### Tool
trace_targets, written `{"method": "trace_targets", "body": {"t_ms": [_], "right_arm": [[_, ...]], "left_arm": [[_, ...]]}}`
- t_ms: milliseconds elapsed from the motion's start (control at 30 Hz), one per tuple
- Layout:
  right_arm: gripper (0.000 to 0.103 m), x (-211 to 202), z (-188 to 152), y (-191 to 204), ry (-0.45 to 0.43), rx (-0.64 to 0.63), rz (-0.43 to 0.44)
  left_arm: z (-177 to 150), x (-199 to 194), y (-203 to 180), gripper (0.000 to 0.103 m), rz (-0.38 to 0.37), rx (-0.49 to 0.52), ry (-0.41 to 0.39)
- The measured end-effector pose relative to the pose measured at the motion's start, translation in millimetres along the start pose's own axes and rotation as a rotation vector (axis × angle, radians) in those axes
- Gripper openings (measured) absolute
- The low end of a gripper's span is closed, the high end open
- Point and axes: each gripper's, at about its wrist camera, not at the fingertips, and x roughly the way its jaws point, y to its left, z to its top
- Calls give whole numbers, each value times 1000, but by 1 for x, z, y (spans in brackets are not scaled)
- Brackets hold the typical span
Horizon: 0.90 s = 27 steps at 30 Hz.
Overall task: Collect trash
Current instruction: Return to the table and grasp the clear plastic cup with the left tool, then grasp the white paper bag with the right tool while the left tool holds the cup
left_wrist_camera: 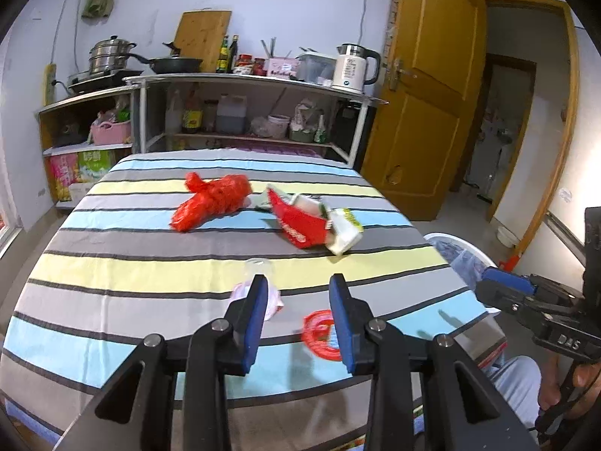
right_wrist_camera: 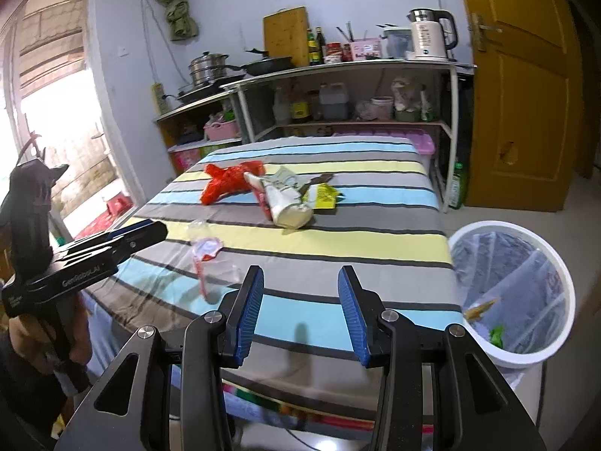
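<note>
Left wrist view: both grippers' jaws apart and empty (approach step), the left gripper (left_wrist_camera: 298,297) nearing the clear cup (left_wrist_camera: 259,267) just ahead, next closing on it.

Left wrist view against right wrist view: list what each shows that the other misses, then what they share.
Only the left wrist view shows the open doorway beside the door. Only the right wrist view shows the bright window, the yellow wrapper and the scraps inside the white bin. Both show the striped tablecloth, red plastic bag, crumpled packaging and both grippers open and empty.
</note>
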Motion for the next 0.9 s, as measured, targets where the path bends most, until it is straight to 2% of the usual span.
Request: {"method": "trace_targets", "body": {"t_ms": [33,67,100,167,500,667,800,900], "right_arm": [[43,2,0,4,1,-11,11],[44,3,0,6,1,-17,17],[47,5,1,8,4,-23,23],[48,8,1,11,8,-29,30],[48,26,9,10,38,-23,17],[48,41,21,8,42,-39,4],[48,62,33,6,58,-51,4],[48,78,42,6,68,-64,9]], "left_arm": [[-1,1,3,36,0,-2,2],[-1,3,5,41,-2,-3,6],[0,4,5,52,2,-3,8],[0,7,9,58,13,-11,0],[4,47,17,57,16,-3,62],[5,66,21,49,13,-11,110],[6,75,22,35,14,-6,136],[6,78,25,30,5,-16,151]]}}
